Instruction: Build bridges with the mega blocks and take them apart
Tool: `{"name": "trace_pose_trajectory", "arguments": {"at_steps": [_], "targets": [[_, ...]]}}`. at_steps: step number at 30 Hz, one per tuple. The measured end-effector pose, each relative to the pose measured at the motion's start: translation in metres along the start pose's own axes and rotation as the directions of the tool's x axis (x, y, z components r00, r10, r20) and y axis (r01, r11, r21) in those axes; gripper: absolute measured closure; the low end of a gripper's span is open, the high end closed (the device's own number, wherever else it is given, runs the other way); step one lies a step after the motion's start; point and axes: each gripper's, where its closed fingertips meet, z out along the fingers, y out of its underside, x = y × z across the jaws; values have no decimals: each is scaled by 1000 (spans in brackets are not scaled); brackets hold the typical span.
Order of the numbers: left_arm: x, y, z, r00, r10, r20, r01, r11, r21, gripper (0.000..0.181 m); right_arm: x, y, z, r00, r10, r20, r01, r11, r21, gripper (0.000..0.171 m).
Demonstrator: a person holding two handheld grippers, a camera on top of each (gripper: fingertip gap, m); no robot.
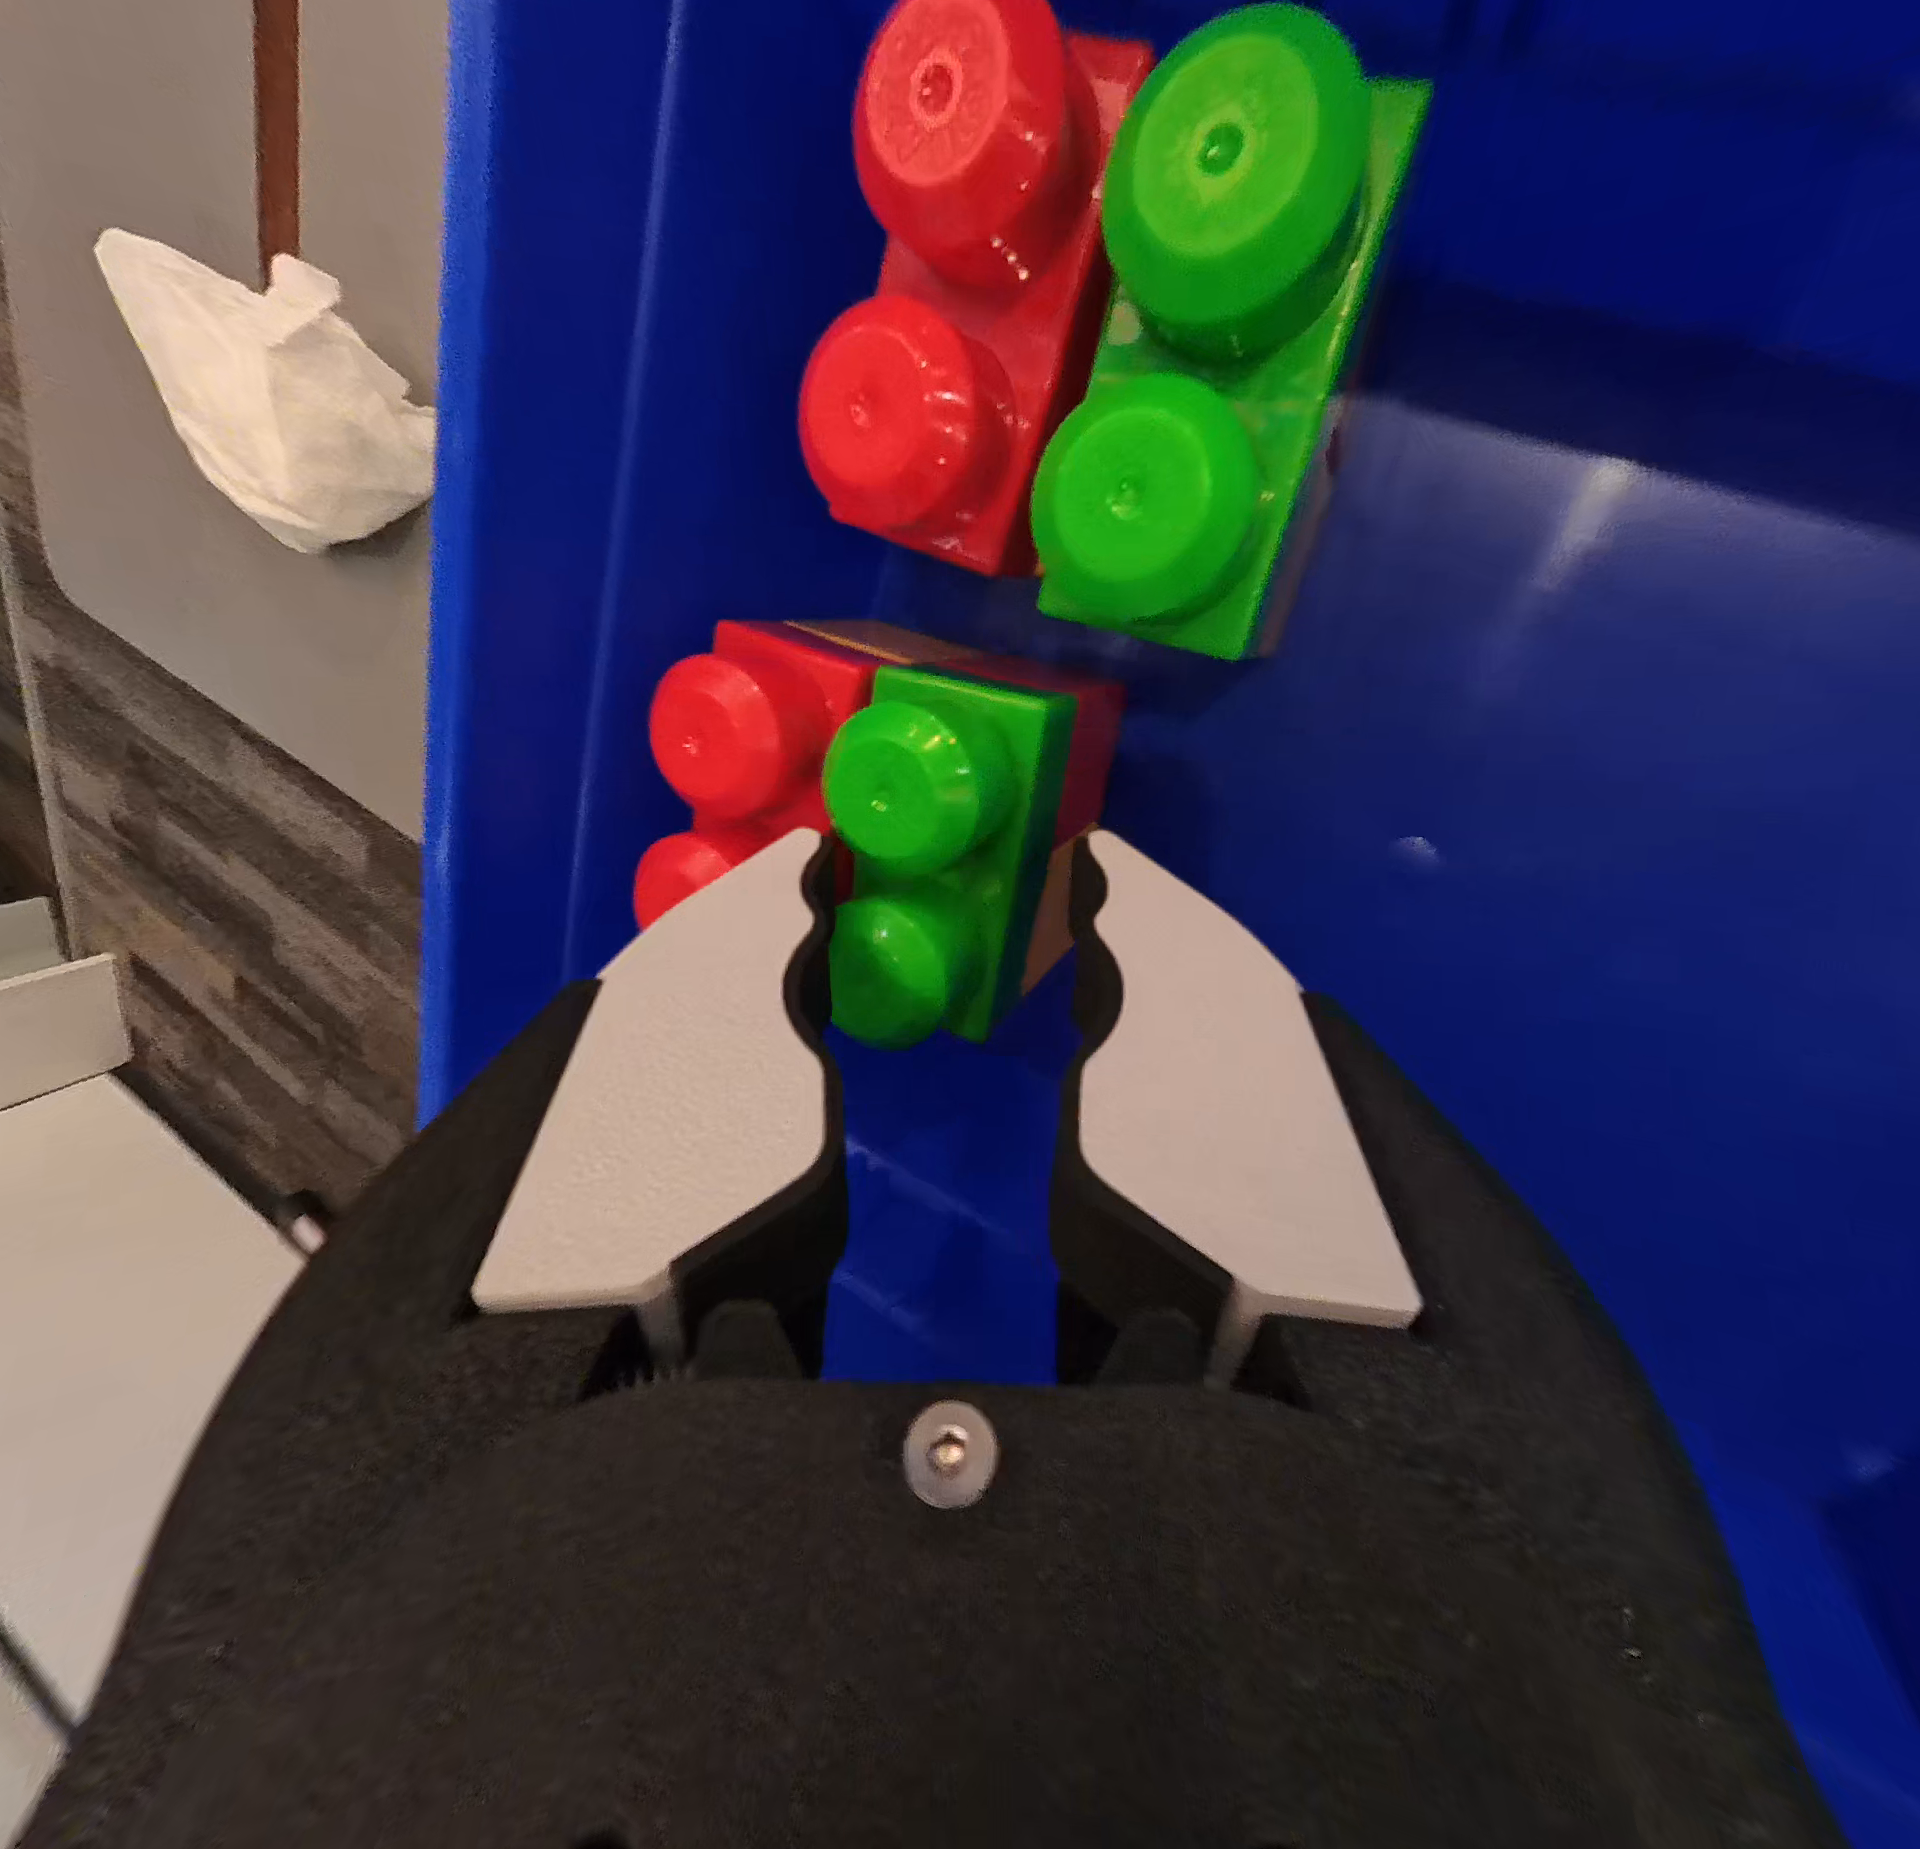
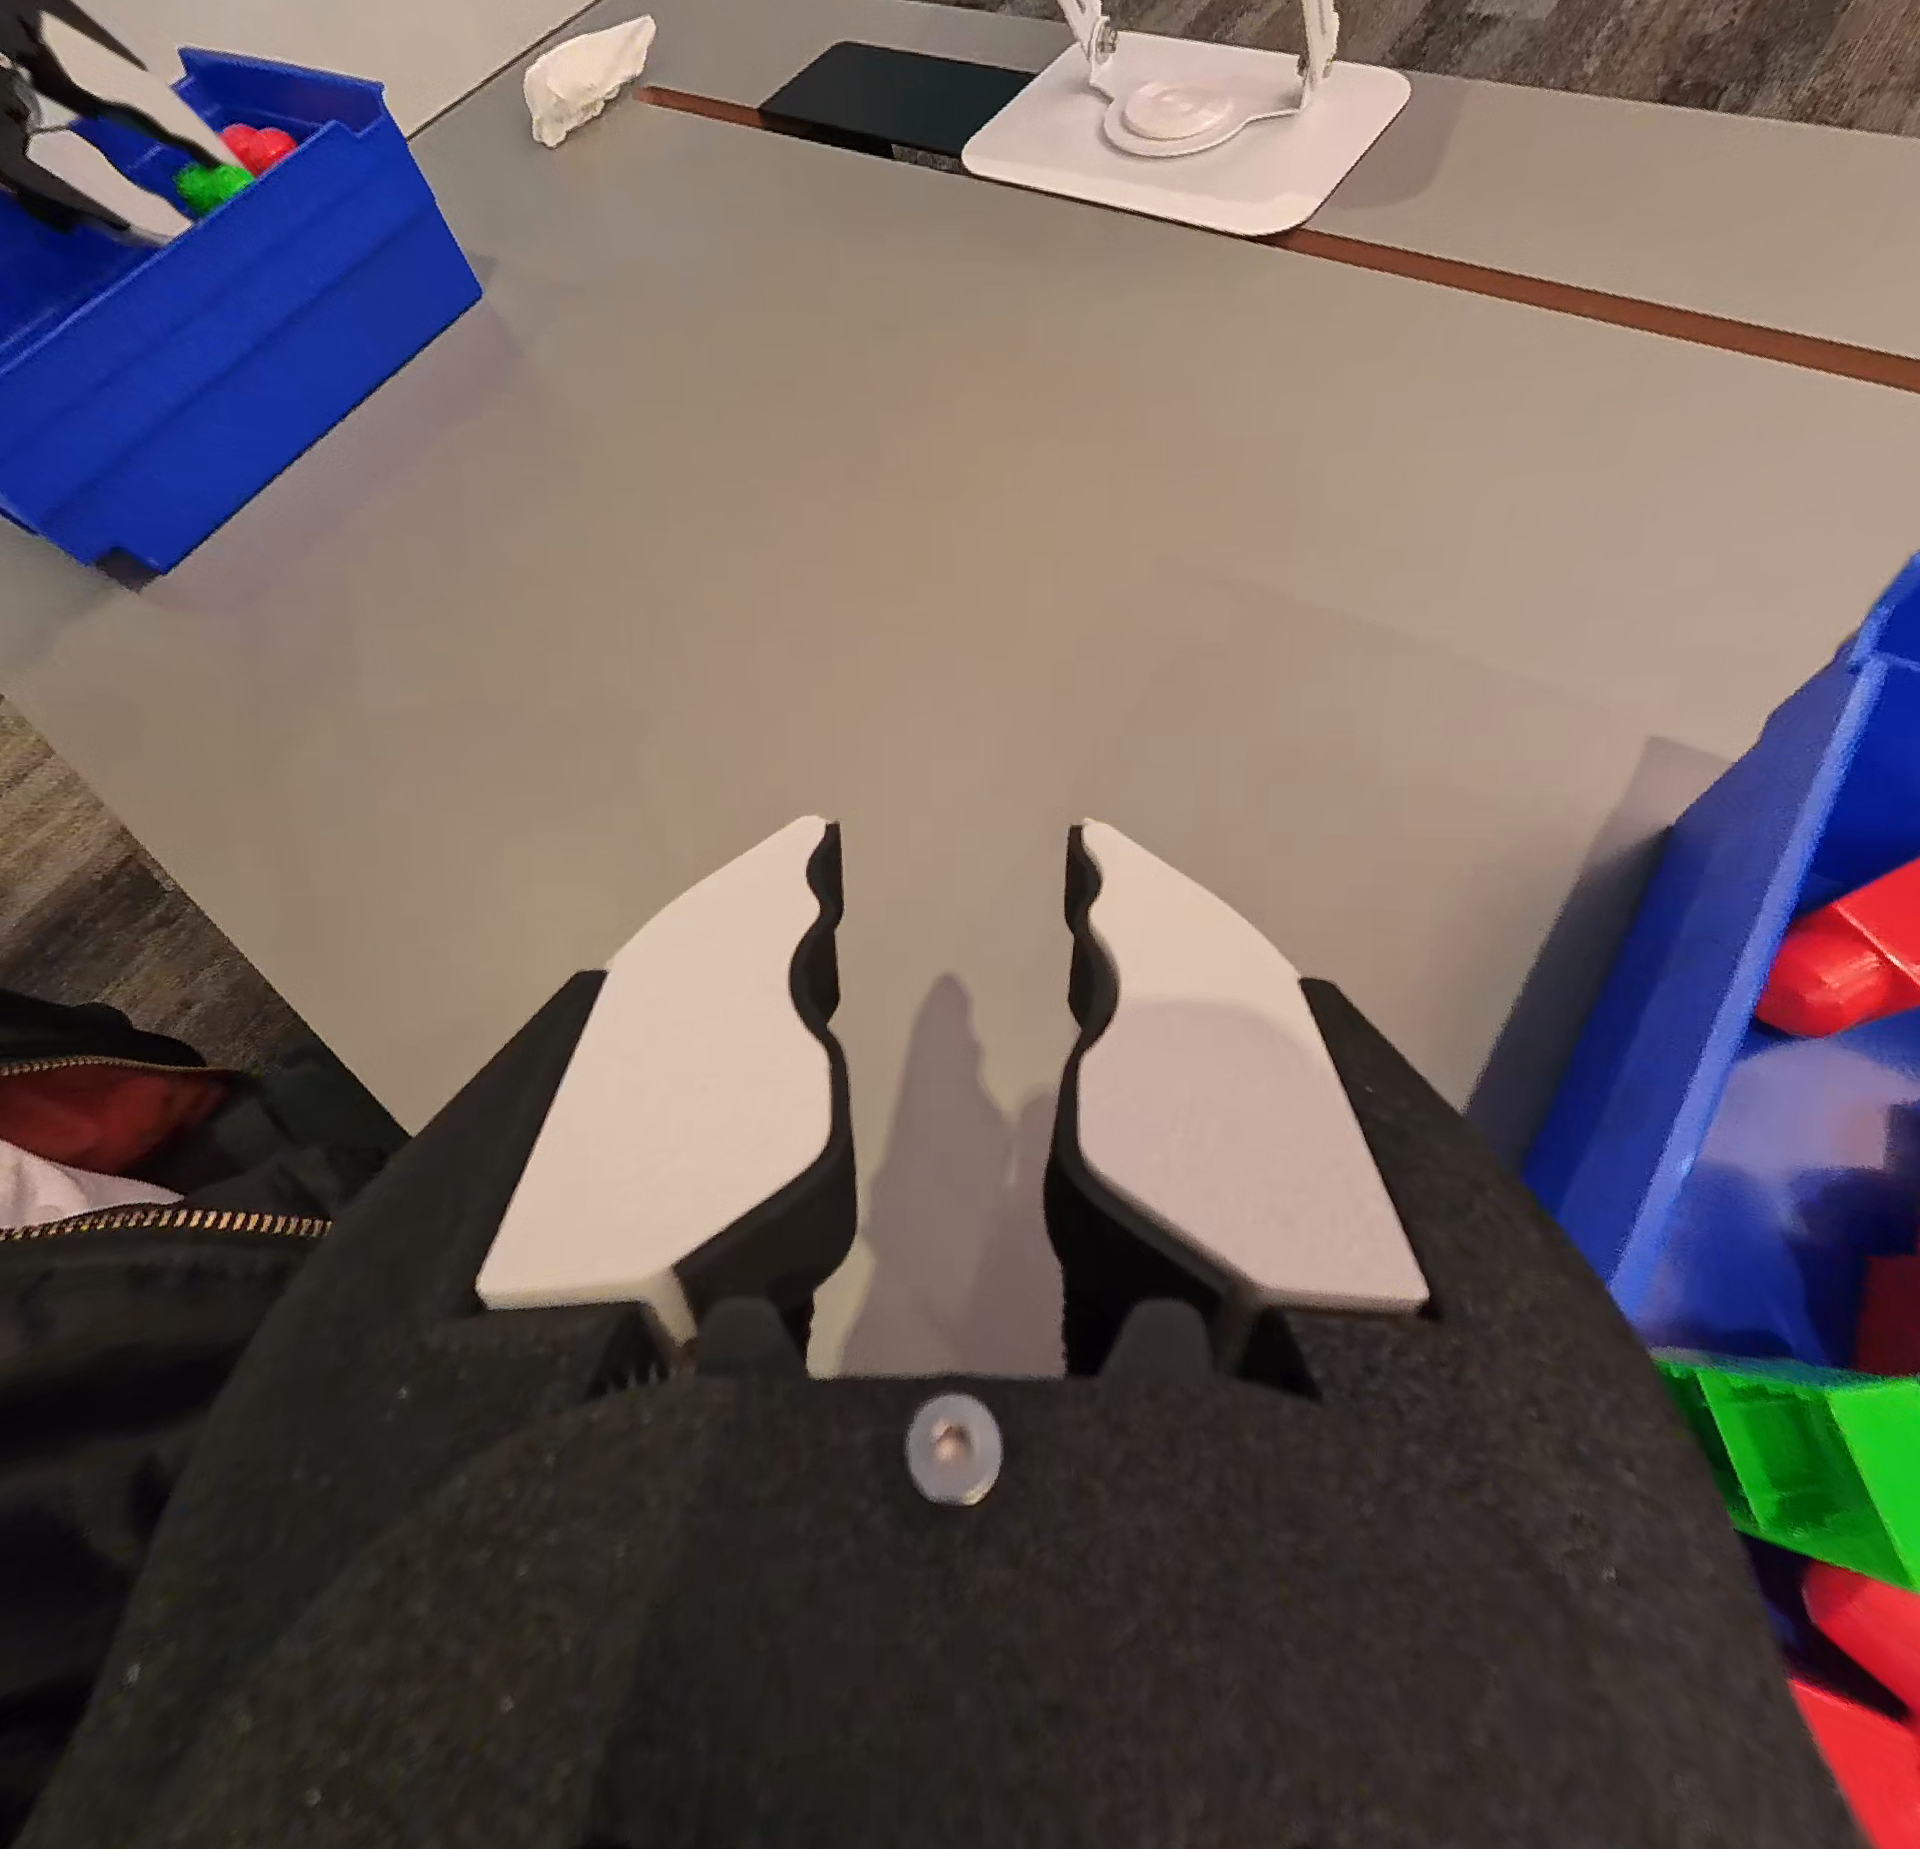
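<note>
In the left wrist view, a block build lies in a blue bin (image 1: 1558,760). It has a near pair, a red block (image 1: 738,739) beside a green block (image 1: 935,864), and a far pair, a red block (image 1: 956,272) beside a green block (image 1: 1216,324). Purple and brown blocks show under the near green one. My left gripper (image 1: 945,854) is shut on the near green-topped stack, one finger on each side. It also shows in the right wrist view (image 2: 177,204) at that bin (image 2: 208,376). My right gripper (image 2: 954,843) is open and empty above the grey table (image 2: 935,449).
A second blue bin (image 2: 1714,968) with loose red (image 2: 1839,968) and green (image 2: 1808,1456) blocks stands at the right. A crumpled tissue (image 2: 587,74), a black pad (image 2: 894,95) and a white stand (image 2: 1184,137) sit at the far edge. A black zipped jacket (image 2: 156,1228) is at the near left. Some 70 cm of space lies between my two pairs of fingers.
</note>
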Motion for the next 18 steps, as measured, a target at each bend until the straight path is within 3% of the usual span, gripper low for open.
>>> {"name": "trace_pose_trajectory", "arguments": {"at_steps": [6,10,14,16,18], "targets": [[2,0,5,992,-102,-75,101,995,-19,137,-4,-6,13,1000,0,17,0,1000,-10,131],[14,6,3,986,-88,-143,73,991,-108,143,-11,-4,16,999,-24,27,25,999,-33,131],[21,11,9,977,-119,-176,93,984,-150,141,-11,0,12,999,-31,29,32,999,-39,131],[31,23,20,971,-130,-199,82,969,-233,137,-10,1,10,999,-15,38,16,1000,-27,131],[33,16,16,970,-136,-202,94,974,-204,141,-9,4,9,999,0,51,0,1000,-16,132]]}}
